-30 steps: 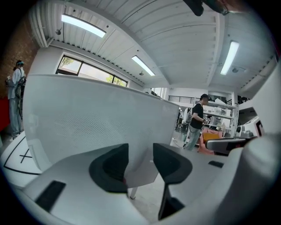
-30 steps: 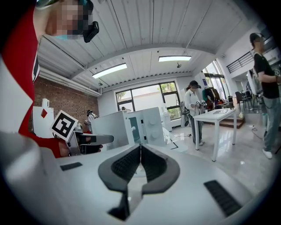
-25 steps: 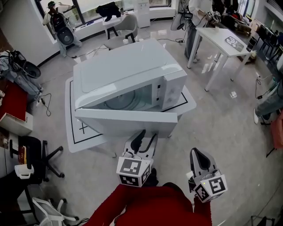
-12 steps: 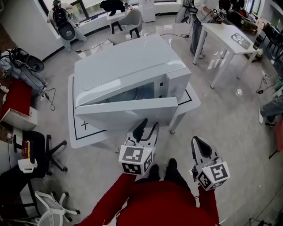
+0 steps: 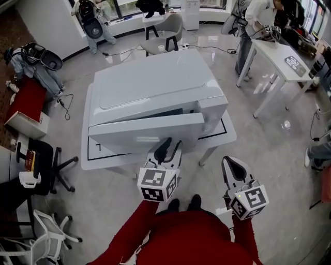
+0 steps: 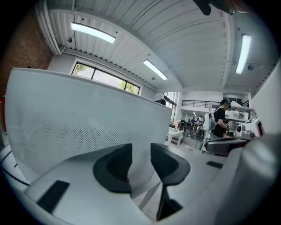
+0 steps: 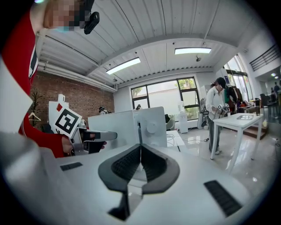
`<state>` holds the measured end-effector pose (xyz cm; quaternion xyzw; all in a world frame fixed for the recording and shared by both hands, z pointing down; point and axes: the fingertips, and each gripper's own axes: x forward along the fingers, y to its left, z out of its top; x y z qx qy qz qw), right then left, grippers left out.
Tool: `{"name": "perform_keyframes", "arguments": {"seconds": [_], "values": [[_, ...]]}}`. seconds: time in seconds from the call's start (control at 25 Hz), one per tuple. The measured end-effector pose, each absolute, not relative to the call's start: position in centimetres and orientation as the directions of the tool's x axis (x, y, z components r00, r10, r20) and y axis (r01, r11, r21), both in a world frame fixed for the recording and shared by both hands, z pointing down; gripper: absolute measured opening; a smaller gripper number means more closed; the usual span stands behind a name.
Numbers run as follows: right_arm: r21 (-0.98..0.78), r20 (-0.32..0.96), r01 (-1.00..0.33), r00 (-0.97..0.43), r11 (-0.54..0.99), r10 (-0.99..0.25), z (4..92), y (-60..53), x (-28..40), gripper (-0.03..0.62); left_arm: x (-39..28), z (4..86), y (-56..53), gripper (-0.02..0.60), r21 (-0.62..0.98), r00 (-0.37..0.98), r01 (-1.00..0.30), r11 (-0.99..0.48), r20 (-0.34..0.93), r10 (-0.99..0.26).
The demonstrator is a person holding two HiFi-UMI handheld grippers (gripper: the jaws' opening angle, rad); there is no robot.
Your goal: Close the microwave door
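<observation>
The white microwave (image 5: 155, 85) stands on a low white table (image 5: 227, 135). Its door (image 5: 145, 132) is almost against the body, with a narrow gap left along the top right. My left gripper (image 5: 169, 147) has its fingertips at the door's front face, right of its middle. In the left gripper view the perforated door (image 6: 88, 114) fills the space just ahead of the left gripper (image 6: 141, 160). Its jaws are closing, still apart, with nothing between them. My right gripper (image 5: 234, 164) hangs shut and empty to the right, clear of the microwave (image 7: 151, 127).
A white desk (image 5: 279, 57) with a person (image 5: 258, 15) beside it stands at the back right. Office chairs (image 5: 51, 171) and a red box (image 5: 28, 98) crowd the left. A grey chair (image 5: 165, 28) is behind the microwave. My own legs and shoes (image 5: 181, 204) are below the grippers.
The door has swung from well open to nearly shut, with the left gripper following it toward the microwave. The right gripper has drifted along at the right, still shut.
</observation>
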<state>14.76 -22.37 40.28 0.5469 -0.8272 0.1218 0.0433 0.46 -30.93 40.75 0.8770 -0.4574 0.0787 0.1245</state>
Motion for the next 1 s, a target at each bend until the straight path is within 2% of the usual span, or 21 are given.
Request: {"name": "perform_keyframes", "arguments": {"seconds": [0.24,0.28,0.48,0.64,1.0], "values": [[-0.162,0.204,-0.892,-0.449,0.422,-0.870,40.3,-24.2,15.1,0.014,0.3,40.1,-32.8,0.126,0.134,0.525,-0.851,-0.508,0.238,-0.817],[-0.164,0.205,-0.890,-0.453,0.426,-0.868,40.3,-24.5,15.2,0.014,0.4,40.0,-32.9,0.092,0.128,0.520,-0.854,-0.505,0.237,-0.820],[-0.172,0.202,-0.878,-0.474,0.446,-0.857,40.2,-25.7,15.7,0.014,0.7,39.9,-33.5,0.013,0.083,0.458,-0.888,-0.452,0.240,-0.856],[-0.178,0.194,-0.871,-0.487,0.457,-0.852,40.0,-26.0,15.8,0.014,0.4,39.8,-33.4,0.011,0.066,0.403,-0.915,-0.399,0.240,-0.883],[-0.194,0.203,-0.865,-0.496,0.462,-0.844,40.5,-26.1,16.4,0.014,0.3,39.8,-34.1,0.011,0.163,0.405,-0.913,-0.374,0.249,-0.880]]}}
